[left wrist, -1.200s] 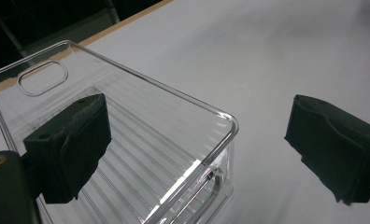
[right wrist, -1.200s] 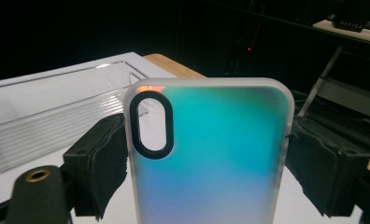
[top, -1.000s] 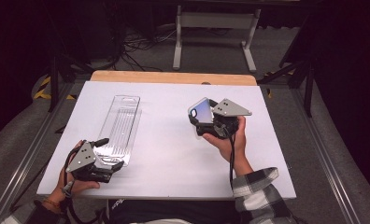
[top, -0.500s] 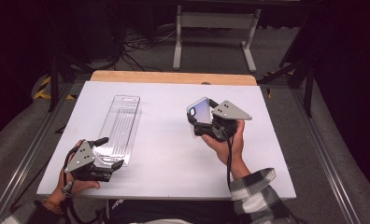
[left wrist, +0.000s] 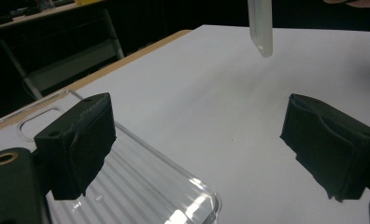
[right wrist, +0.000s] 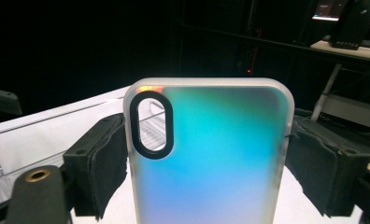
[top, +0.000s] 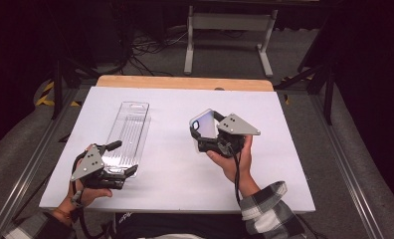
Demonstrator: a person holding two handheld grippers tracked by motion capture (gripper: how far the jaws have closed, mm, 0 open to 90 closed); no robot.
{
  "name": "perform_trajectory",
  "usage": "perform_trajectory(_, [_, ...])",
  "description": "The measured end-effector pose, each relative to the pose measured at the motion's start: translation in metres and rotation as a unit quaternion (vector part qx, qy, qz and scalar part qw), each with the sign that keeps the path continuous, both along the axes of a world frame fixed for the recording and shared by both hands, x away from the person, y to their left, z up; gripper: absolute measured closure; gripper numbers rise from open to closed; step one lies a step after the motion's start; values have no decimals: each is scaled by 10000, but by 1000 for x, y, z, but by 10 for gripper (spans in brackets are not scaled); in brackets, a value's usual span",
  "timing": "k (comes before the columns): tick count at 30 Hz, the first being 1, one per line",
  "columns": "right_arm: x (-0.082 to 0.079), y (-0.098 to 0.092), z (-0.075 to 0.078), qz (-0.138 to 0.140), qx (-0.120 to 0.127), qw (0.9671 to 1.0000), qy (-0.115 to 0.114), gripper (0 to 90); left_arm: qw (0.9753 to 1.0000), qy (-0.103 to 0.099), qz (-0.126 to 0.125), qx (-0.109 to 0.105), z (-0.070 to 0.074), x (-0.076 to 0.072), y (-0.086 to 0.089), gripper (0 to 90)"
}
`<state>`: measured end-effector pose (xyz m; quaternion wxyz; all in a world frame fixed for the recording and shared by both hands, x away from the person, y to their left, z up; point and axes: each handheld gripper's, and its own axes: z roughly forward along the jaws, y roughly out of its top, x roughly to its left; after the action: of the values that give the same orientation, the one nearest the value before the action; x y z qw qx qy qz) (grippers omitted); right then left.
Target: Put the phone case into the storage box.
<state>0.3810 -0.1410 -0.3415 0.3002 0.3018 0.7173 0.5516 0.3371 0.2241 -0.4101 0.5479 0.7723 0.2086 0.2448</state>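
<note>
My right gripper [top: 201, 133] is shut on an iridescent blue-green phone case [top: 205, 124] and holds it upright above the middle of the white table [top: 175, 107]. In the right gripper view the case [right wrist: 211, 154] stands between both black pads, its oval camera hole at the upper left. A clear ribbed plastic package [top: 128, 132] lies flat on the table's left. My left gripper [top: 123, 159] is open at the package's near end. In the left gripper view, one jaw hangs over the package's corner [left wrist: 141, 186] and the other over bare table. The held case [left wrist: 260, 25] shows at the top.
A wooden strip [top: 185, 82] runs along the table's far edge. Beyond it stands a white metal frame [top: 225, 30] among floor cables. Metal rails [top: 26, 169] flank the table. The clear package [right wrist: 43, 130] lies behind the held case.
The right gripper has shifted slightly left and nearer the person with the case. The left gripper has stayed in place.
</note>
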Motion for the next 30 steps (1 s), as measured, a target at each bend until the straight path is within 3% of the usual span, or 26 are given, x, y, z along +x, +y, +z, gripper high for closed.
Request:
perform_trajectory(9, [-4, 7, -1, 94, 112, 9999, 17, 179, 9994, -41, -283, 198, 2, 2, -28, 126])
perform_trajectory(17, [-9, 14, -5, 150, 253, 9996, 7, 179, 9983, 24, -577, 5, 9, 9, -57, 159])
perform_trajectory(20, [-10, 18, -7, 196, 270, 9994, 4, 179, 9973, 90, -730, 27, 11, 13, -69, 168])
perform_trajectory(22, [-12, 20, -8, 215, 287, 9994, 5, 179, 9969, 107, -778, 85, 12, 14, -78, 171])
perform_trajectory(30, [-15, 26, -14, 182, 363, 9992, -58, 179, 9963, 293, -795, -122, 15, 26, -103, 294])
